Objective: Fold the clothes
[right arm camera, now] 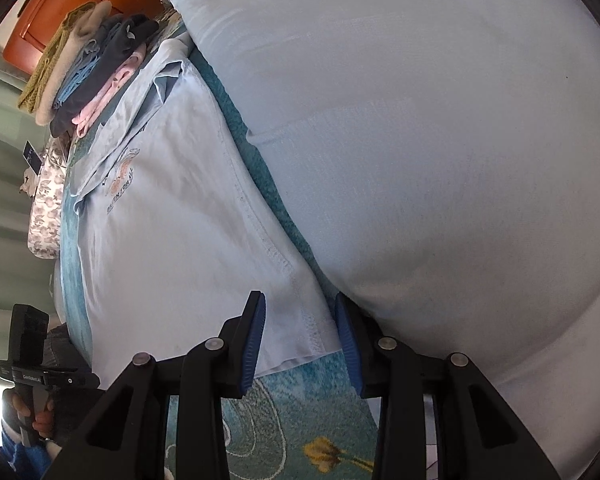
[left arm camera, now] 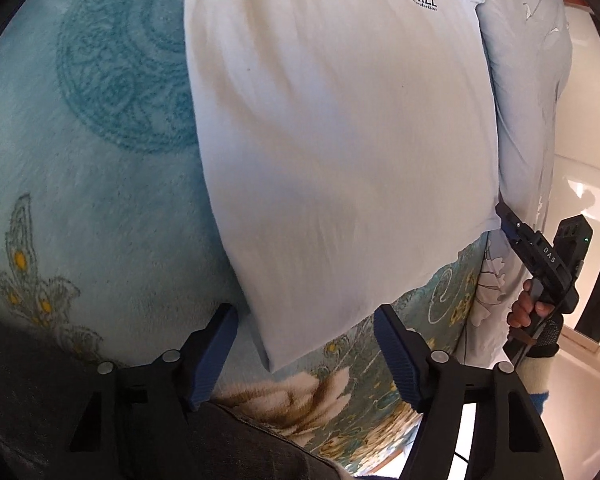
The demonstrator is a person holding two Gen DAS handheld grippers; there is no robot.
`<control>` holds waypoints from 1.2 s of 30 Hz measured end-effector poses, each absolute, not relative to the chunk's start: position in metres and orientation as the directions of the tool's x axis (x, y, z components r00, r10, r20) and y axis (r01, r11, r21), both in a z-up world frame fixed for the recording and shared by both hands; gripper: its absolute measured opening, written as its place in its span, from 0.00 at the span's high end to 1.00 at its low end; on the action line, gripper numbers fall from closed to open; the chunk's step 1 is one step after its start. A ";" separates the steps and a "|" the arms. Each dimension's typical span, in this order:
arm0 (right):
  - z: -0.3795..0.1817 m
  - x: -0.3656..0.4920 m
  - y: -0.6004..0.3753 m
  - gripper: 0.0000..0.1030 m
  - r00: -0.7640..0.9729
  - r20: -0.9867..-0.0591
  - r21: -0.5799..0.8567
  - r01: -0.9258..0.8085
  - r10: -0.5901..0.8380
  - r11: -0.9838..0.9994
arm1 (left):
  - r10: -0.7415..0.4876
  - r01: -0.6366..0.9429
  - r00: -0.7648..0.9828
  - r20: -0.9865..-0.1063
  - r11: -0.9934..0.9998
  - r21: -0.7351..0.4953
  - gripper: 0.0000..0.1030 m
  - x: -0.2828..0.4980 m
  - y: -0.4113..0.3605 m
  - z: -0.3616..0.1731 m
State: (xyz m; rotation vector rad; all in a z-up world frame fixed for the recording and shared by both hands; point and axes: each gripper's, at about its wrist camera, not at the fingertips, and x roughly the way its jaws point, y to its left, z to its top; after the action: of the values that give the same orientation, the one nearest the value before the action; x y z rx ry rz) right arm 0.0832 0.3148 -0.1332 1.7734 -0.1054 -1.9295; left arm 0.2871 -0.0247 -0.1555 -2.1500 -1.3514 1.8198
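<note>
On blanket (left arm camera: pixel 80 184), shirt (left arm camera: pixel 340 140) lengthwise

A: Layout? 
B: T-shirt (left arm camera: pixel 340 140) flat on blanket (left arm camera: pixel 100 200). Left gripper (left arm camera: pixel 304 344) straddles its near corner. Right gripper (right arm camera: pixel 300 336) at the hem, opposite side.
A: Beyond? 
B: Stack of folded clothes (right arm camera: pixel 88 64) at far end, headboard (right arm camera: pixel 80 0) behind it.

Shirt (left arm camera: pixel 340 140): pale blue, dark lettering, orange emblem. Blanket (left arm camera: pixel 100 160): teal, mandala, butterfly and flower motifs. Gripper pads (right arm camera: pixel 256 344): blue. Stack (right arm camera: pixel 88 64): olive, cream, blue, navy, pink.
</note>
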 end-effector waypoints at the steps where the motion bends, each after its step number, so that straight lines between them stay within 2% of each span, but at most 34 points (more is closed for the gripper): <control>1: -0.134 0.082 0.317 0.68 -0.011 -0.909 0.393 0.307 -0.417 -0.867 | 0.612 0.583 -0.046 -0.789 -0.625 -0.519 0.45 0.287 -0.023 -0.156; 3: -0.135 0.081 0.320 0.81 -0.003 -0.908 0.399 0.292 -0.419 -0.869 | 0.617 0.580 -0.021 -0.786 -0.633 -0.513 0.55 0.284 -0.018 -0.160; 5: -0.137 0.080 0.323 0.87 0.004 -0.907 0.405 0.278 -0.421 -0.871 | 0.609 0.580 -0.005 -0.793 -0.644 -0.499 0.66 0.283 -0.018 -0.164; 7: -0.137 0.081 0.325 0.92 0.011 -0.910 0.401 0.278 -0.415 -0.873 | 0.613 0.581 0.001 -0.790 -0.644 -0.498 0.88 0.285 -0.019 -0.164; 8: -0.136 0.082 0.323 0.94 0.009 -0.919 0.379 0.292 -0.394 -0.878 | 0.620 0.578 0.001 -0.784 -0.641 -0.506 0.91 0.285 -0.018 -0.163; 12: -0.125 0.088 0.317 0.96 -0.019 -0.936 0.326 0.326 -0.351 -0.887 | 0.650 0.536 -0.061 -0.757 -0.619 -0.574 0.93 0.288 -0.023 -0.147; 14: -0.117 0.087 0.318 0.96 -0.026 -0.914 0.379 0.304 -0.405 -0.874 | 0.684 0.523 -0.124 -0.718 -0.570 -0.634 0.93 0.289 -0.033 -0.139; 17: -0.100 0.078 0.320 0.96 -0.034 -0.832 0.529 0.256 -0.554 -0.809 | 0.739 0.498 -0.251 -0.625 -0.455 -0.738 0.93 0.282 -0.057 -0.129; 23: -0.066 0.049 0.304 0.96 -0.098 -0.646 0.735 0.189 -0.757 -0.652 | 0.721 0.469 -0.454 -0.524 -0.306 -0.828 0.93 0.271 -0.115 -0.111; 30: -0.041 -0.017 0.240 0.96 -0.177 -0.441 0.872 0.145 -0.880 -0.467 | 0.651 0.436 -0.612 -0.449 -0.197 -0.878 0.93 0.243 -0.191 -0.100; 36: -0.030 -0.078 0.159 0.96 -0.175 -0.452 0.868 0.142 -0.875 -0.476 | 0.608 0.437 -0.674 -0.420 -0.131 -0.890 0.93 0.208 -0.269 -0.107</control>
State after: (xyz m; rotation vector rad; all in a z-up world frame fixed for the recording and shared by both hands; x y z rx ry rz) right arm -0.0784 0.1587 -0.0296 1.3397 -0.8981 -1.7467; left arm 0.2075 -0.2689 -0.1069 -1.2004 -1.9771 1.9226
